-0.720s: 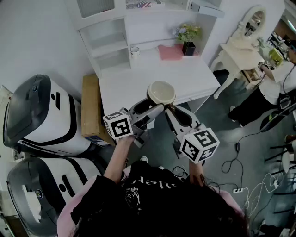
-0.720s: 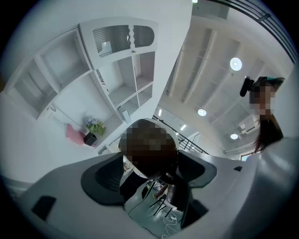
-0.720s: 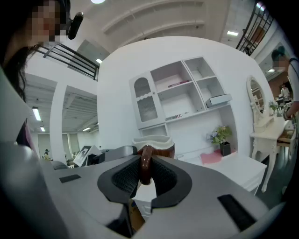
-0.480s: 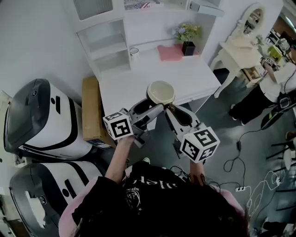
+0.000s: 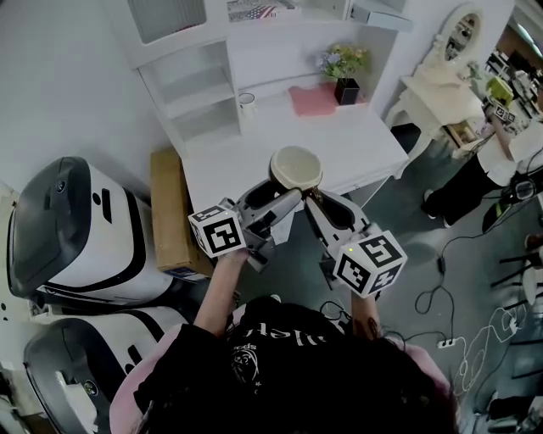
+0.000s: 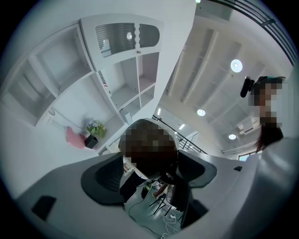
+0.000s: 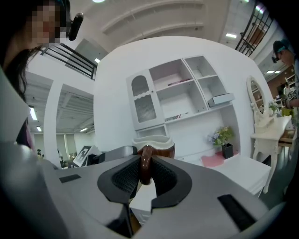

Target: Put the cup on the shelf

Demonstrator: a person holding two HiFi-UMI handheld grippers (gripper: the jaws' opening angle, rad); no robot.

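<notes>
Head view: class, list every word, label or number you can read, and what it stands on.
Nothing here reads clearly.
Black shirt: white print, upside down, unreadable.
Sheet on shelf: print too small.
Marker cubes: patterns only, no words.

Black tee (image 5: 288, 373), grey L tongs (image 5: 282, 199), R tongs (image 5: 316, 202)

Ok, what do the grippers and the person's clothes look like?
Left gripper and right gripper: grey shells, dark ribbed pads, each carrying a white cube with black square markers. The person wears a black top, pink at the shoulders.
</notes>
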